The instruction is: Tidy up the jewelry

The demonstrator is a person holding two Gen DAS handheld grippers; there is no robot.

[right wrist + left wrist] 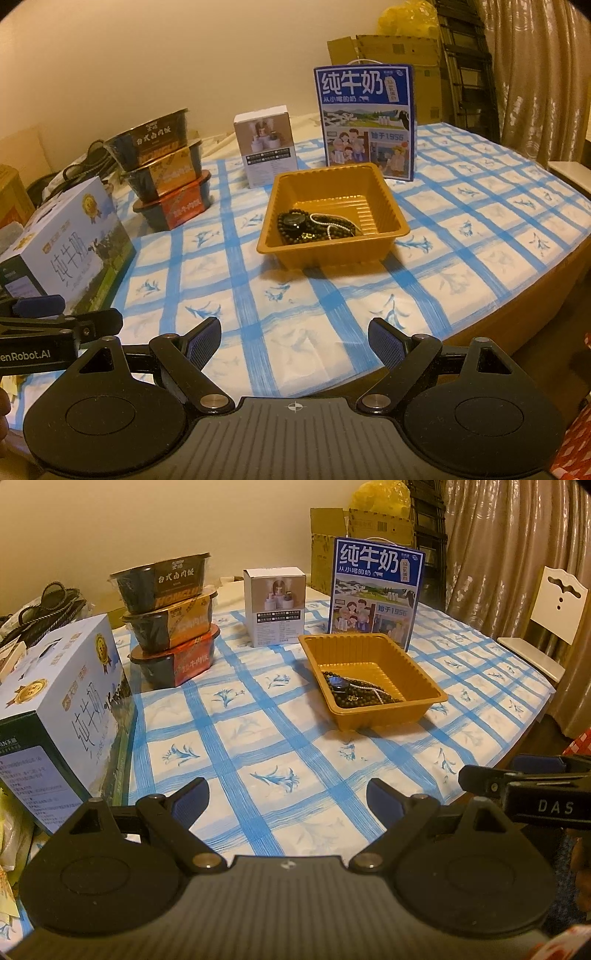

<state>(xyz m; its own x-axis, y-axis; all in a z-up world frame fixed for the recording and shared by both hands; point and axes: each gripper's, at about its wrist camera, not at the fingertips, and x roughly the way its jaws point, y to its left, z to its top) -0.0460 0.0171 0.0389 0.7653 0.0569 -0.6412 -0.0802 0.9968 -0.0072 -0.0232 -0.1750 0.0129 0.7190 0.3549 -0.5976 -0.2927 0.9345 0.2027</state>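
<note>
Here, a round table under a white cloth with a blue grid and flower print [332, 295] is filling both views, its curved edge falling away on the right toward a patterned beige curtain [517, 554] and a white wooden chair [554, 609]. A plain cream wall is running behind, with brown cardboard boxes [388, 55] stacked in the corner. The near half of the cloth is lying bare in front of both tools.

A pale blue milk carton box [55, 709] is sitting at the left edge, a tall blue milk box [367, 122] is standing upright just behind the tray, and three stacked black meal bowls [170, 620] are sitting beside a small white product box [266, 147].

The ribbed amber plastic tray [388, 206] is holding the jewelry: a tangle of dark bead strands and a white pearl strand [317, 229] (bunched in its near corner).

The left gripper [288, 801] and right gripper [295, 339] are both hovering spread wide, holding nothing, well apart from the tray.
</note>
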